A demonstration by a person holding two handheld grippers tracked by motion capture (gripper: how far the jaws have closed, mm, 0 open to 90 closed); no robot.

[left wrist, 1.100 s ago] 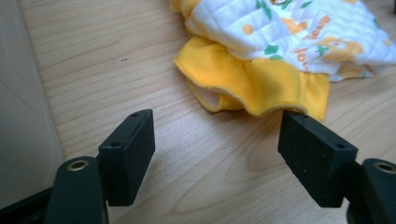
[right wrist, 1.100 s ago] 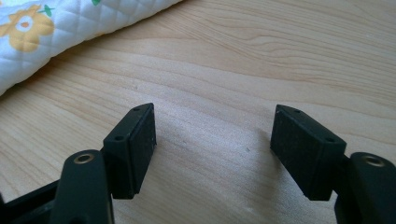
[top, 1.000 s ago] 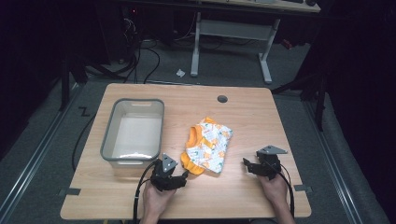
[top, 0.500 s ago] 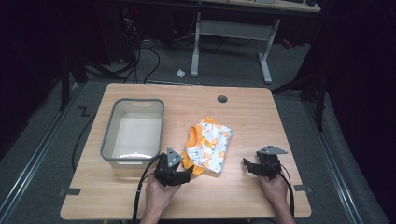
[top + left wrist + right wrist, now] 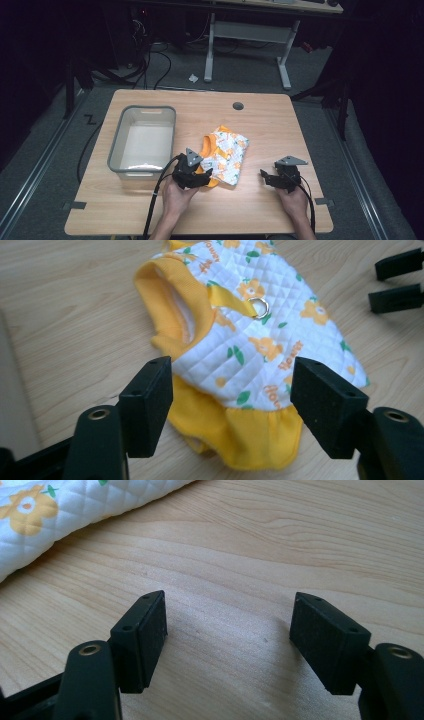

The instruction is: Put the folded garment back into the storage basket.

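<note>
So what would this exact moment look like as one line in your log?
left gripper: open, jaws just closing, straddling yellow hem of small quilted flower-print garment | right gripper: open over bare table | clear bin: beside garment

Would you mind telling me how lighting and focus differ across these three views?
High view: table lit, surroundings nearly black, slightly soft. Left gripper view: quilted garment sharp and bright, metal ring glinting. Right gripper view: wood grain crisp, soft shadow under the right gripper.

We note both grippers are black. The left gripper carries a grey three-cornered plate and trails a black cable; the right gripper matches. Jaw pads are blocky rectangles with small holes; brass-ringed screw holes sit at the jaw arms. Forearms bare, no sleeves.
</note>
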